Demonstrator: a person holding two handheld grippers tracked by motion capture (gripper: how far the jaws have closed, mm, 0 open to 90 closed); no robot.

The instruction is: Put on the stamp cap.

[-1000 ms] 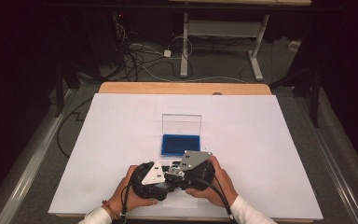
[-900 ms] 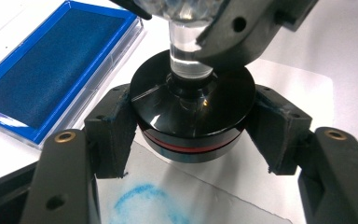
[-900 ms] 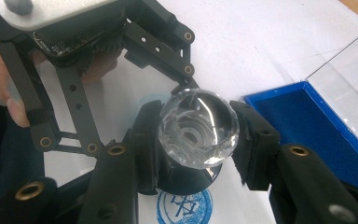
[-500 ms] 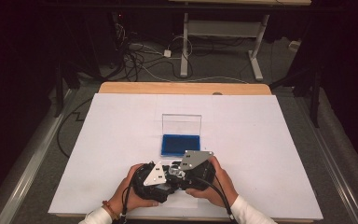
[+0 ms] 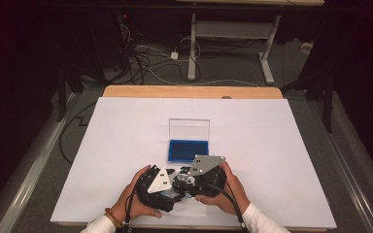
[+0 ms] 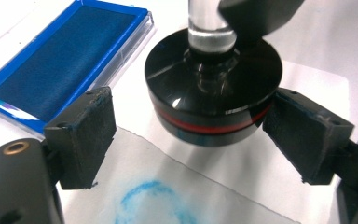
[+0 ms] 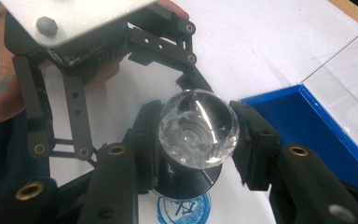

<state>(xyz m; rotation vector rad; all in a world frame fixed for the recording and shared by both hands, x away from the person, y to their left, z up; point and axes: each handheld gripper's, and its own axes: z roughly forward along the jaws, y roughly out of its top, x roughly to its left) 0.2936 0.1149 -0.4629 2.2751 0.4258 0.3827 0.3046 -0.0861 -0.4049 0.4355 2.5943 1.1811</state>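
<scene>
A round stamp has a black base with a red band [image 6: 213, 88] and a clear ball handle [image 7: 198, 128]. My right gripper [image 7: 196, 140] is shut on that handle and holds the stamp just above a paper slip [image 6: 223, 186]. My left gripper [image 6: 193, 135] has just been opening. Its ink-stained pads [image 6: 81, 135] now stand on either side of the black base, the left one clearly off it. A blue round print [image 7: 184, 207] lies on the paper under the stamp. In the high view both grippers [image 5: 179, 184] meet at the table's near edge.
A blue ink pad [image 5: 188, 150] lies in its open case just beyond the grippers, with the clear lid [image 5: 189, 130] standing up behind it. White sheeting [image 5: 272, 145] covers the table. Cables and desk legs [image 5: 192, 48] lie on the floor beyond.
Both hands have kept their place at the near edge. The high view shows no clear shift of the stamp or the ink pad.
</scene>
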